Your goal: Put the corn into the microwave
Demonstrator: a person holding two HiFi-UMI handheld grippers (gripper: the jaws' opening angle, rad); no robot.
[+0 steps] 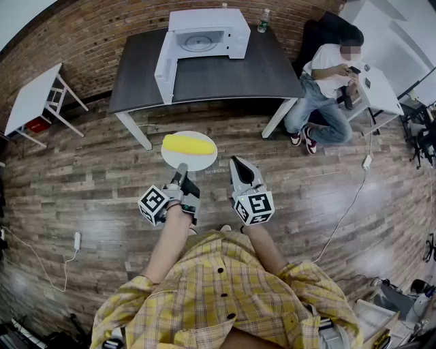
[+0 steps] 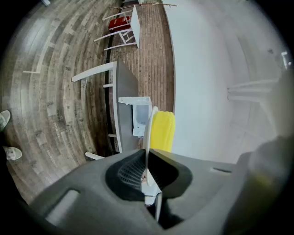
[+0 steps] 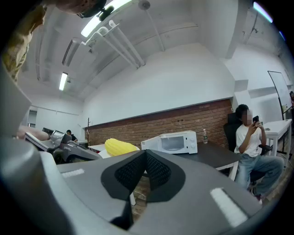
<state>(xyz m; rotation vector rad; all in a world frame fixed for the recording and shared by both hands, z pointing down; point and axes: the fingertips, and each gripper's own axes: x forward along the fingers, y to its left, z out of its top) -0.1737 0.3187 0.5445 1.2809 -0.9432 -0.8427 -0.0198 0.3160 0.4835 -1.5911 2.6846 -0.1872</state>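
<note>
- Left hand-held gripper (image 1: pixel 181 168): jaws nearly together, clamped on the near rim of a white plate (image 1: pixel 201 159). In the left gripper view the rim runs edge-on straight between the pads.
- Corn (image 1: pixel 187 144): one yellow cob lying across the plate, on its far half, clear of the jaws. Plate and cob are carried in the air over the wooden floor (image 1: pixel 88 184).
- Right hand-held gripper (image 1: pixel 236 163): just beside the plate's right edge, not touching it. Jaws closed together, nothing between them; the right gripper view shows the pads meeting with only floor behind.
- Both grippers point roughly level, toward the far wall.
- Microwave (image 1: pixel 208 33): white, standing at the back of a dark surface (image 1: pixel 266 71) against the brick wall. Its door (image 1: pixel 165 68) hangs wide open to the left, and the turntable shows inside. It is well apart from the plate, across a stretch of floor.
- Bottle (image 1: pixel 263 20): upright on the surface, just right of the microwave.
- Seated person (image 1: pixel 330 85): on a chair at the right end of the surface, holding a phone.
- Small white table (image 1: pixel 30 95): far left, near the wall.
</note>
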